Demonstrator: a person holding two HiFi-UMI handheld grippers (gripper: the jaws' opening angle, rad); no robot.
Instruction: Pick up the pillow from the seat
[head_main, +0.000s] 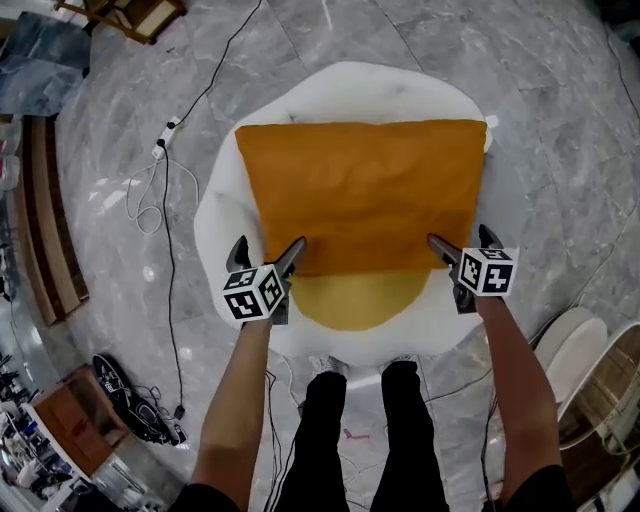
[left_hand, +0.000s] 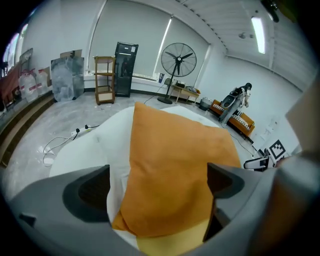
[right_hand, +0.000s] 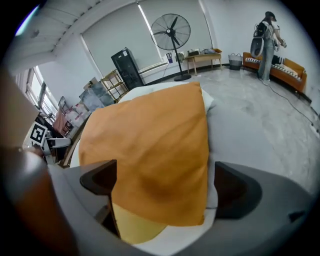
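An orange pillow (head_main: 365, 190) lies flat on a round white seat (head_main: 225, 200), covering most of a yellow seat pad (head_main: 355, 300). My left gripper (head_main: 268, 255) is open at the pillow's near left corner, one jaw over the pillow edge and one outside it. In the left gripper view the pillow (left_hand: 175, 165) fills the gap of the left gripper (left_hand: 159, 180). My right gripper (head_main: 465, 248) is open at the near right corner. The right gripper view shows the pillow (right_hand: 150, 145) corner between the jaws of the right gripper (right_hand: 165, 185).
A power strip and white cable (head_main: 165, 140) trail over the marble floor left of the seat. Dark shoes (head_main: 130, 385) lie at lower left, round chairs (head_main: 590, 370) at lower right. A standing fan (left_hand: 178, 60) and a distant person (right_hand: 267, 30) are across the room.
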